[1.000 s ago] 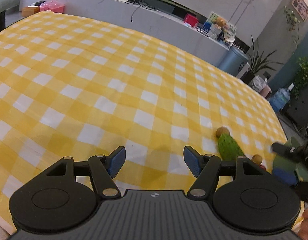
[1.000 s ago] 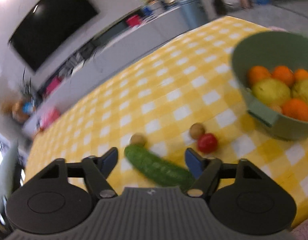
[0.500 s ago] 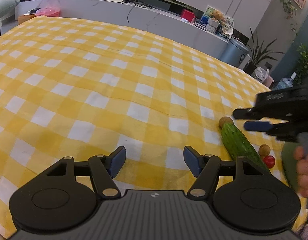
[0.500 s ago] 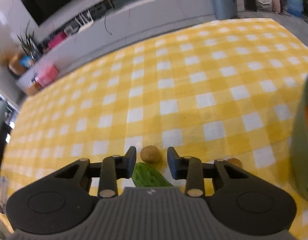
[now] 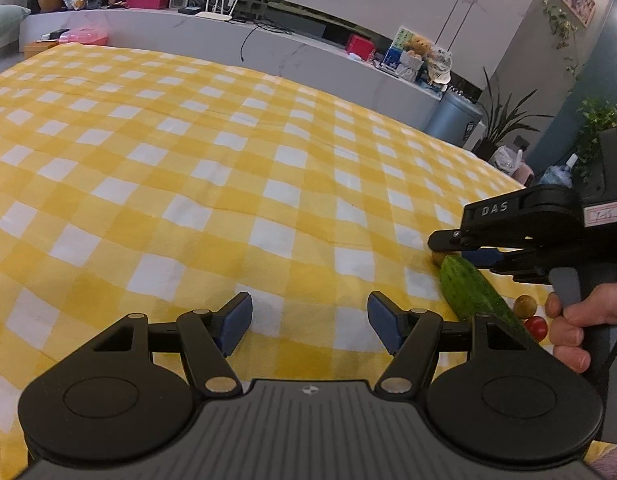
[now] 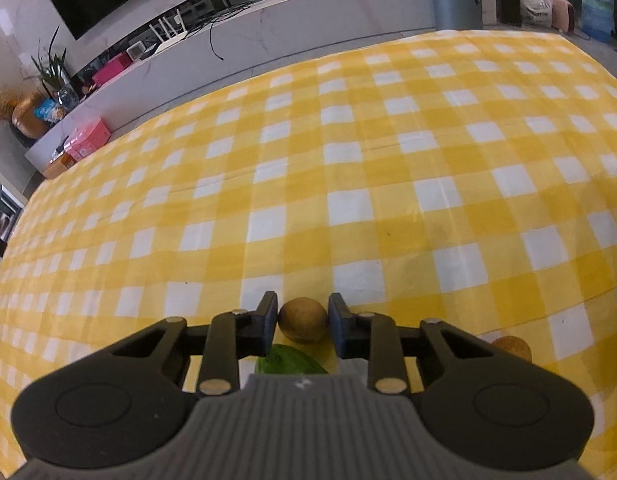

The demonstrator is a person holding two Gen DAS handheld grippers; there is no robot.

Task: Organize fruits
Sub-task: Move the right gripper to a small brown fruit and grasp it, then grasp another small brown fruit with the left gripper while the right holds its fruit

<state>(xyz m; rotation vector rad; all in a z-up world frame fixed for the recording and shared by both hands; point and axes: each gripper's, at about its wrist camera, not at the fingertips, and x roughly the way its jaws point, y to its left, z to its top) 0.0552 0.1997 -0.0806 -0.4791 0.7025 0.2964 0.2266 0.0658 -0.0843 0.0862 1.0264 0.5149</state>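
In the right wrist view, my right gripper (image 6: 302, 316) has its jaws closing on a small round brown fruit (image 6: 303, 320), with both pads touching its sides. It sits on the yellow checked tablecloth (image 6: 348, 160) at the tip of a green cucumber (image 6: 288, 362). A second brown fruit (image 6: 511, 348) lies to the right. In the left wrist view, my left gripper (image 5: 310, 320) stands open over bare cloth with nothing between its fingers. To its right are the cucumber (image 5: 472, 296), a brown fruit (image 5: 524, 306), a cherry tomato (image 5: 536, 328) and the right gripper (image 5: 440, 252).
A person's hand (image 5: 568, 332) holds the right gripper's handle at the right edge. Beyond the table's far edge run a white counter (image 5: 268, 48) with clutter, a grey bin (image 5: 456, 120) and potted plants (image 5: 504, 120).
The right gripper swung left away from the green fruit bowl, which has left its view. It came down at the cucumber's tip, and its jaws narrowed around the brown fruit. The left gripper stayed open and almost still.
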